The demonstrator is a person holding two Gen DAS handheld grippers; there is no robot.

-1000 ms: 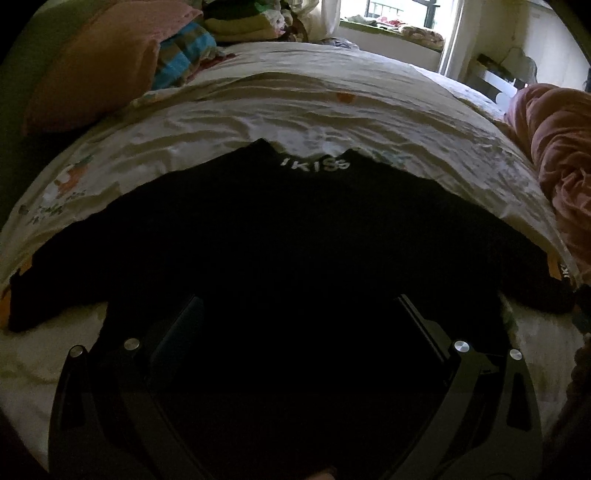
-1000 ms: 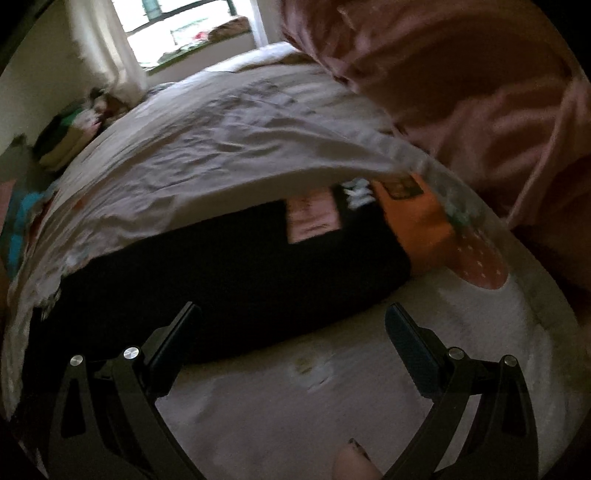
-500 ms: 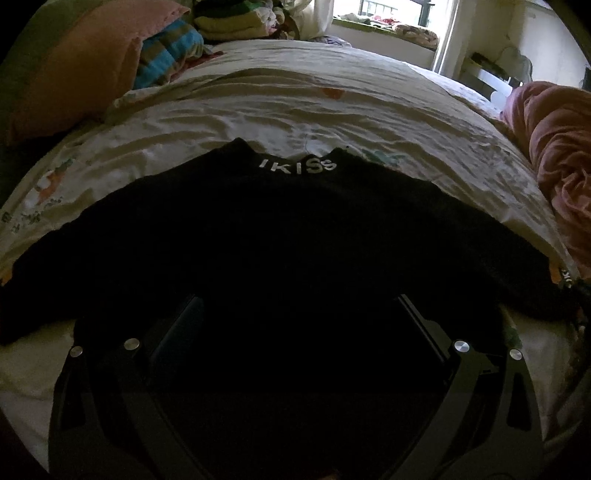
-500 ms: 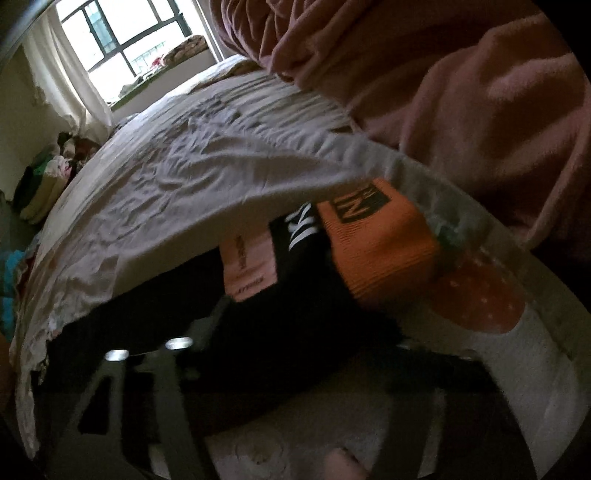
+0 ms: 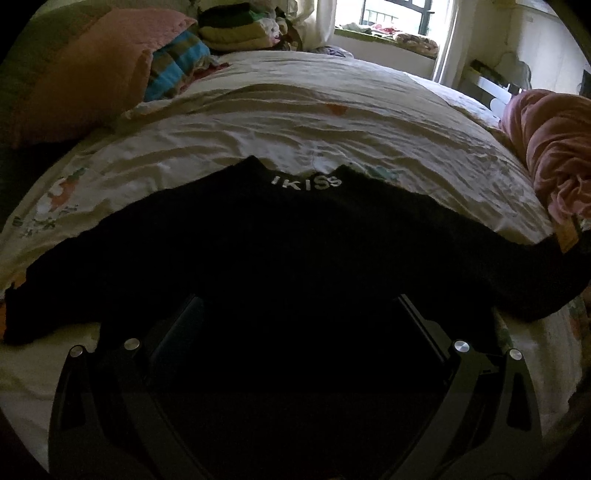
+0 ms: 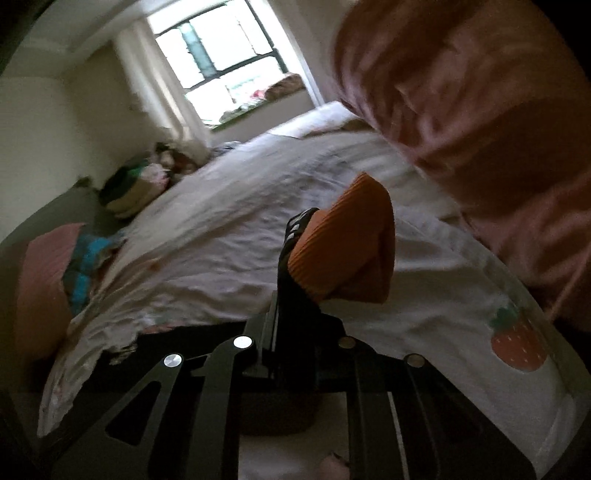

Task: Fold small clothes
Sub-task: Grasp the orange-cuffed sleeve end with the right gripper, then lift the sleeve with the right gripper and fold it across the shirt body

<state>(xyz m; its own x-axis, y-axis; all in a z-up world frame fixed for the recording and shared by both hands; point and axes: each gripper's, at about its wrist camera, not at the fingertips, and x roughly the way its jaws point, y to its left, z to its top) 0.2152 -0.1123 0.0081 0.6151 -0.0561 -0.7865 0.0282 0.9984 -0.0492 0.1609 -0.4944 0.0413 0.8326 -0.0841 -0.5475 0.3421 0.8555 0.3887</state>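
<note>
A small black sweater point(image 5: 295, 251) with white collar lettering lies flat on the bed, sleeves spread left and right. My left gripper point(image 5: 295, 317) is open and hovers over the sweater's lower body. My right gripper point(image 6: 295, 317) is shut on the sweater's right sleeve point(image 6: 295, 280), just behind its orange cuff point(image 6: 343, 243), and holds it lifted off the sheet. The raised sleeve end shows at the right edge of the left wrist view point(image 5: 554, 266).
A white printed bed sheet point(image 5: 295, 122) covers the bed. A pink blanket point(image 5: 554, 147) is heaped at the right. A pink pillow point(image 5: 92, 74) and folded clothes point(image 5: 236, 29) lie at the far left. A window point(image 6: 221, 51) is beyond the bed.
My right gripper went down onto the right sleeve, shut on it near the orange cuff and lifted it. My left gripper stayed open and shifted slightly over the sweater.
</note>
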